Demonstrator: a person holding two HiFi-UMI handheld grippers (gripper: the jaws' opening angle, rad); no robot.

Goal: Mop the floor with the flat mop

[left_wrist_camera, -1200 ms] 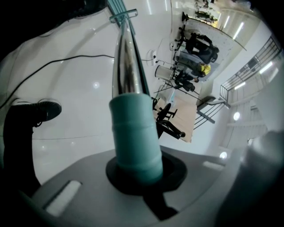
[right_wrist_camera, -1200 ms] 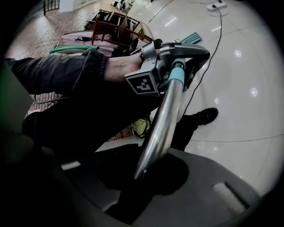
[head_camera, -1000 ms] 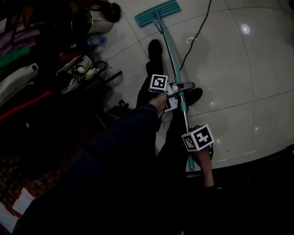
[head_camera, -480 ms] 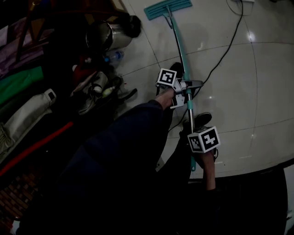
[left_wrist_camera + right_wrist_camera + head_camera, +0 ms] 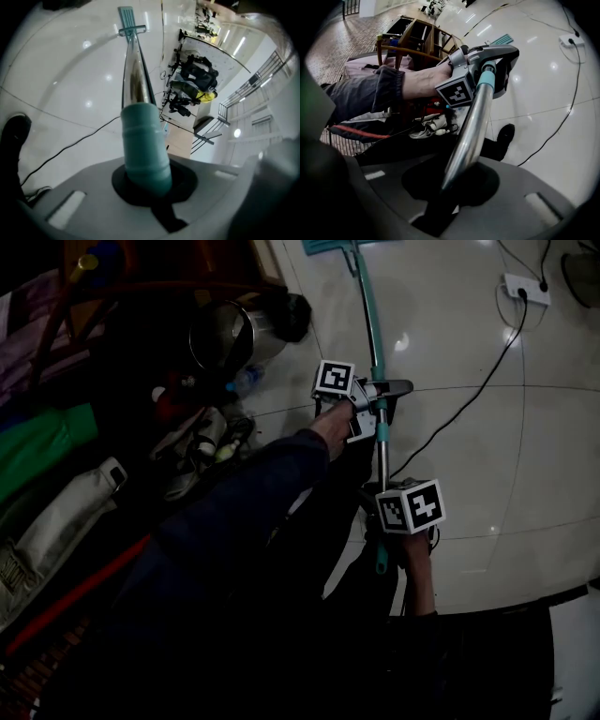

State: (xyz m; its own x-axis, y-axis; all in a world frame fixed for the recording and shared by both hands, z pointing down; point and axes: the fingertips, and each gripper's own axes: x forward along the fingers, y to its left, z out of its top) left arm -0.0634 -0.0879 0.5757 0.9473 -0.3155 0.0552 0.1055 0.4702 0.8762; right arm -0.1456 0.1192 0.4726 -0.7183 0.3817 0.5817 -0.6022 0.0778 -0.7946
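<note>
Mopping under way, by the look of it: left gripper (image 5: 378, 401) and right gripper (image 5: 384, 521) both clamp the flat mop (image 5: 371, 329) handle, head at twelve o'clock on the floor (image 5: 487, 484) (cable (image 5: 473, 399) at two). Next stroke should clear that cable.

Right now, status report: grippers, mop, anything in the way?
Left gripper, right gripper both shut on pole. Mop head on floor ahead. Cable on floor right of pole.

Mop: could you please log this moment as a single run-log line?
left gripper: shut on mop handle | right gripper: shut on mop handle | mop head: on floor ahead
</note>
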